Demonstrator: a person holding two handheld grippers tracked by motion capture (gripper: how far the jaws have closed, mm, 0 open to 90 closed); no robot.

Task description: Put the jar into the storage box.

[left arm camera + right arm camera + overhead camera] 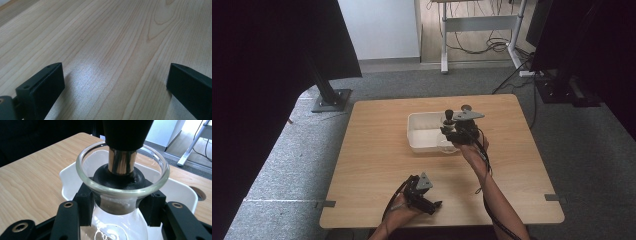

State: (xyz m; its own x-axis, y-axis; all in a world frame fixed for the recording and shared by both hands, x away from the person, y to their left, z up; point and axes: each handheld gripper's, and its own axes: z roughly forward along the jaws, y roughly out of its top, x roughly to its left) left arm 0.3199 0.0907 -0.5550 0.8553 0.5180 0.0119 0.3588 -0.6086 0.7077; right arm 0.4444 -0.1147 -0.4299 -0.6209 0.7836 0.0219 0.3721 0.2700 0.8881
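Grey carpet surrounds my wooden table [377, 165], with a white desk frame [482, 22] standing beyond it. White tub [424, 135] sits near the table's far middle. My right gripper [120, 207] pinches the neck of a glass flask [122, 182], one jaw on each side, just over the tub. A black stopper [120, 176] with a copper-coloured stem sits in the flask's mouth. My left gripper [115, 85] rests low at the near edge, jaws spread wide over bare wood, nothing between them.
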